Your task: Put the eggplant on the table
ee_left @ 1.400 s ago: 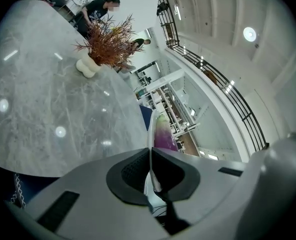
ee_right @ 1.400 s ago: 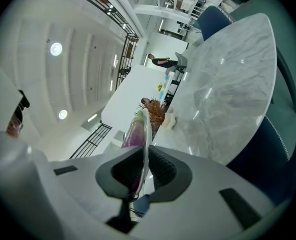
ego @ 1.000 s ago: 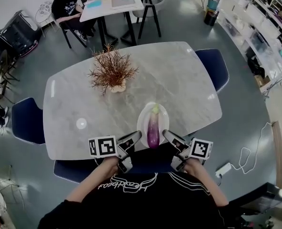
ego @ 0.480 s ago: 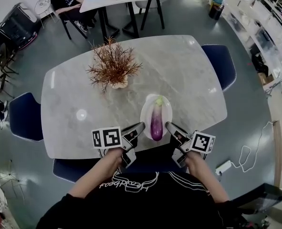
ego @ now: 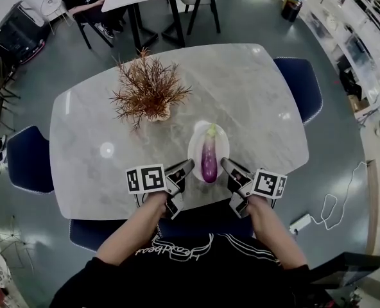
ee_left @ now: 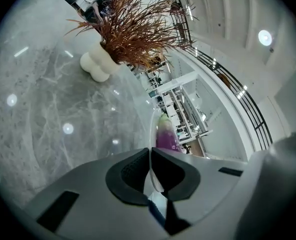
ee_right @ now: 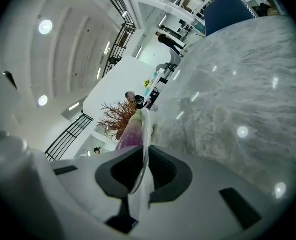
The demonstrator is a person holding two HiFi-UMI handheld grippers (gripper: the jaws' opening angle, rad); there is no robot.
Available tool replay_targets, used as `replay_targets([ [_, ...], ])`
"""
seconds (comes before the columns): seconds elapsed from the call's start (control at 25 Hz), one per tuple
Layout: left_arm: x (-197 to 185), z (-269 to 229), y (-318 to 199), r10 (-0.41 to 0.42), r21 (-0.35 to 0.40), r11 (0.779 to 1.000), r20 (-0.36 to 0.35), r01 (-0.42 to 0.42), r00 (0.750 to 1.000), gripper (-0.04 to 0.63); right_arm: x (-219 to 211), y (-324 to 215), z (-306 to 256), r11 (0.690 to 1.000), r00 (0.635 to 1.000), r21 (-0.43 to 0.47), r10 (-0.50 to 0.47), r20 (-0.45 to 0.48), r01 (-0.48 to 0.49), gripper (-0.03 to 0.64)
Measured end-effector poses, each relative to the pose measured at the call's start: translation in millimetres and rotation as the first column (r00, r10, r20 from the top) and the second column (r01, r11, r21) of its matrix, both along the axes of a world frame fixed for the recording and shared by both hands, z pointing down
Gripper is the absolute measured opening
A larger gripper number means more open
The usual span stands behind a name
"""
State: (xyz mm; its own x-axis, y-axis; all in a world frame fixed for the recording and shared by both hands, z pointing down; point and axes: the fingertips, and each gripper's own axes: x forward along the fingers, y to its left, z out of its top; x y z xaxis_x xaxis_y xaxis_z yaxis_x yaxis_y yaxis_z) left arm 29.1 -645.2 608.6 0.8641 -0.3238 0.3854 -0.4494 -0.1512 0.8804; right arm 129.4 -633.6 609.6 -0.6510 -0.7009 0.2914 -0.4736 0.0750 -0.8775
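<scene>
Both side rims of the plate (ego: 195, 149) are pinched tight, one by the left gripper (ego: 185, 165), one by the right gripper (ego: 225, 163), with the eggplant (ego: 208, 159) lying between them, low over the table (ego: 260, 108), apparently not released yet.

We see white curly writing (ego: 172, 249) on the person's black shirt (ego: 206, 276), but it is too small to read. We can read no other words or numbers.
</scene>
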Motion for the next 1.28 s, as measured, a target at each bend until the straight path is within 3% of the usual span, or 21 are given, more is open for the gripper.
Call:
replay_targets([
  [0.6,-3,58,-26,-0.016,-0.091,0.996,0.074,0.023,0.997,0.020,-4,-28,69,0.984,0.999,-0.176,-0.010,-0.049,0.001,0.040],
  [0.96,-1,71,-29,-0.032,-0.126,0.991,0.075,0.041,0.997,0.020,-1,-33,77,0.975,0.996,-0.221,-0.024,-0.082,0.005,0.040],
  [1.28,-3,83,-30,-0.015,-0.137,0.990,0.119,0.032,0.993,0.020,-5,-31,87,0.964,0.982,-0.264,-0.078,-0.172,0.031,0.040],
])
